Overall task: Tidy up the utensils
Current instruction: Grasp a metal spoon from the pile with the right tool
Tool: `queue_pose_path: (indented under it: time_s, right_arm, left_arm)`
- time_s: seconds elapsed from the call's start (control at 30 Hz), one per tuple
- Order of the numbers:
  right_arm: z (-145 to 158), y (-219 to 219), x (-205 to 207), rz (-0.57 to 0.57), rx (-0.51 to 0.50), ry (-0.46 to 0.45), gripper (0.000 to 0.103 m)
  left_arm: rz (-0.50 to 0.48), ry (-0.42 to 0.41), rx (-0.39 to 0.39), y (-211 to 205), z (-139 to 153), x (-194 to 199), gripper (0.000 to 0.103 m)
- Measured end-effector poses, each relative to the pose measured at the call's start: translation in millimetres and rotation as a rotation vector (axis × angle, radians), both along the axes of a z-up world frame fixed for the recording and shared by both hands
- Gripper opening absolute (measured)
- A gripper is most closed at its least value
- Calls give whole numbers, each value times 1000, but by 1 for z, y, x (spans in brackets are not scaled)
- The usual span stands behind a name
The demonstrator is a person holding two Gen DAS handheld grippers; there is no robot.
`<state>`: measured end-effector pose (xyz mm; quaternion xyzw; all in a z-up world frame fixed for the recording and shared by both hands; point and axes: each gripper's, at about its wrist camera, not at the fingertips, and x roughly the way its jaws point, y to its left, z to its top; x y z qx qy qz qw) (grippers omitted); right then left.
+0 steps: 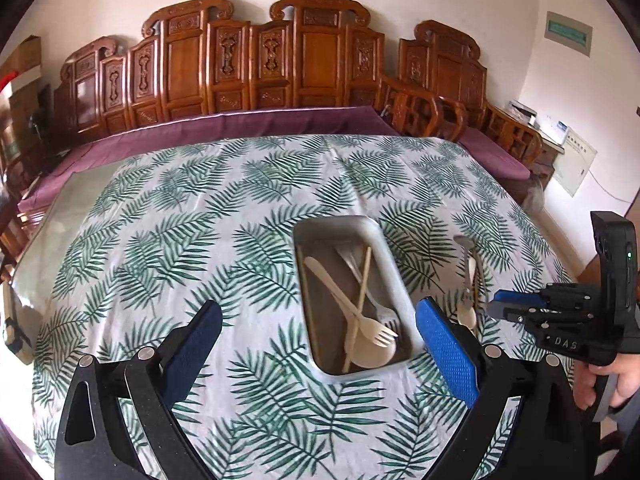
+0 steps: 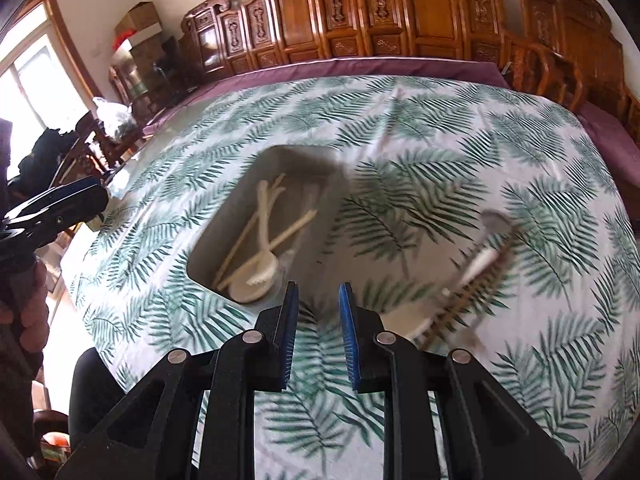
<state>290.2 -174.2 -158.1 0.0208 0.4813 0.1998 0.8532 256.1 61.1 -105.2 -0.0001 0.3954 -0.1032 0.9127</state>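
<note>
A metal tray (image 1: 304, 240) (image 2: 288, 160) sits on the leaf-print tablecloth and holds several pale utensils: a knife (image 1: 328, 280), a fork (image 1: 376, 332), a spoon (image 1: 370, 350) and a chopstick (image 1: 360, 296). My left gripper (image 1: 318, 332) is open above the tray's near end, empty. Several loose utensils (image 1: 470, 280) (image 2: 480, 264) lie right of the tray. My right gripper (image 2: 319, 320) hovers between the tray and the loose utensils, its pads a narrow gap apart with nothing between them. It also shows in the left wrist view (image 1: 500, 308).
The table (image 1: 200, 208) is covered by the leaf-print cloth, with a bare glossy strip at its left edge. A purple-cushioned carved wooden bench (image 1: 260, 80) runs behind it. Chairs and boxes (image 2: 136, 40) stand to the left by a window.
</note>
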Motion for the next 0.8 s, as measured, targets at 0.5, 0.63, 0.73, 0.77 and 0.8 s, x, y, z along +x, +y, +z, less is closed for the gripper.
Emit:
queue_pose_path:
  time_s: [0.5,0.63,0.73,0.77,0.8]
  right_arm:
    - [-61,-71,13,-134,-121,54,23]
    - [-75,-72,30,-156,-130,76,23]
    - [-83,-69,43,-165,-158,88,23]
    - [-85,-68,48,-167,-168,91,23]
    - [-88,-67,53,-173,-183,91,23]
  left_arm:
    - [-135,71,10,-74,-33,-2,94]
    - [-155,87,18,-86,-38,-4,94]
    - [-168,99,23,-93,-43,-6,94]
    - [-171,103,25,-96,-44,-6,94]
    - [-175,105,26,-98,-45,-6,94]
